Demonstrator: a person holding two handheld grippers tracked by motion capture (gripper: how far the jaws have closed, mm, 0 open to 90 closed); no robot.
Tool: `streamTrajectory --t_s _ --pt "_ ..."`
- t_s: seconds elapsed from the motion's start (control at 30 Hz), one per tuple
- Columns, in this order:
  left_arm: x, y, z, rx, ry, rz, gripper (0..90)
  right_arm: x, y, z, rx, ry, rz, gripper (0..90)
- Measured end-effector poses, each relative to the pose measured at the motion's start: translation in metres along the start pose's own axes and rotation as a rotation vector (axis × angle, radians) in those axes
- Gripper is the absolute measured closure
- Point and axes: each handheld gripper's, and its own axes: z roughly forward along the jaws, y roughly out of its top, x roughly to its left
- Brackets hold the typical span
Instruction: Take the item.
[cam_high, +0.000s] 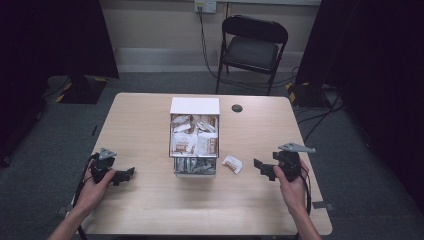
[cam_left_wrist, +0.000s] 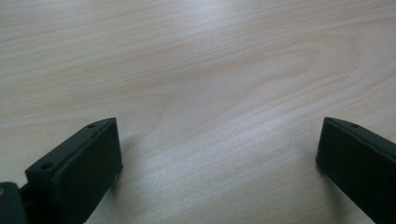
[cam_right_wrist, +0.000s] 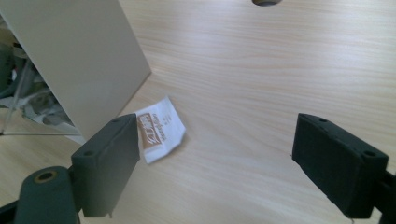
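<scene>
A white organiser box (cam_high: 194, 106) with open drawers full of white and brown sachets stands at the table's middle. One loose sachet (cam_high: 232, 164) (cam_right_wrist: 161, 128) lies on the wood just right of the box. My right gripper (cam_high: 262, 169) (cam_right_wrist: 217, 163) is held at the right of the table, open and empty, its jaws facing the sachet a short way off. At the table's left my left gripper (cam_high: 126, 175) (cam_left_wrist: 219, 168) is open over bare wood with nothing between its jaws.
The box's plain side wall (cam_right_wrist: 79, 60) rises at the left of the right gripper view. A round cable hole (cam_high: 237, 108) sits behind the box. Beyond the light wooden table (cam_high: 150, 210) stands a black folding chair (cam_high: 252, 47).
</scene>
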Motion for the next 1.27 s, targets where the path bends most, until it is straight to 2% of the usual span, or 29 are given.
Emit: streamTrajectory --t_s 0.1,0.17,0.33,0.5,0.57,0.67,0.7,0.8,0.93,0.97,1.03,1.17,1.27 --pt "0.000 0.000 0.000 0.000 0.000 0.000 0.0 -0.005 -0.005 -0.007 0.022 -0.043 0.017 14.1" --pt "0.000 0.000 0.000 0.000 0.000 0.000 0.0 -0.010 -0.011 -0.012 0.029 -0.046 0.028 14.1" --pt "0.000 0.000 0.000 0.000 0.000 0.001 0.0 -0.024 -0.025 -0.020 0.051 -0.096 0.036 14.1" --pt "0.000 0.000 0.000 0.000 0.001 0.000 0.0 -0.039 -0.040 -0.021 0.084 -0.150 0.052 14.2" --pt "0.000 0.000 0.000 0.000 0.001 0.000 0.0 -0.044 -0.048 -0.019 0.106 -0.182 0.061 14.2" --pt "0.000 -0.001 -0.001 0.000 0.001 -0.001 0.0 -0.049 -0.055 -0.014 0.187 -0.239 0.068 14.3" --pt "0.000 -0.001 -0.001 -0.001 0.001 -0.001 0.0 -0.050 -0.056 -0.013 0.199 -0.254 0.068 14.4" --pt "0.000 -0.001 -0.001 -0.001 0.001 -0.001 0.0 -0.050 -0.059 -0.009 0.200 -0.302 0.049 14.3" --pt "0.000 -0.001 -0.001 -0.001 0.001 -0.001 0.0 -0.049 -0.065 0.000 0.216 -0.316 0.045 13.8" --pt "0.000 -0.001 -0.001 -0.001 0.001 -0.001 0.0 -0.049 -0.067 0.002 0.218 -0.310 0.040 10.7" --pt "0.000 -0.001 -0.001 -0.001 0.001 -0.001 0.0 -0.049 -0.070 0.003 0.187 -0.314 0.046 10.2" --pt "0.000 -0.001 -0.001 -0.001 0.001 0.000 0.0 -0.051 -0.078 0.004 0.116 -0.309 0.027 6.5" --pt "0.000 -0.001 -0.001 0.000 0.001 0.000 0.0 -0.051 -0.078 0.004 0.115 -0.309 0.028 6.3"
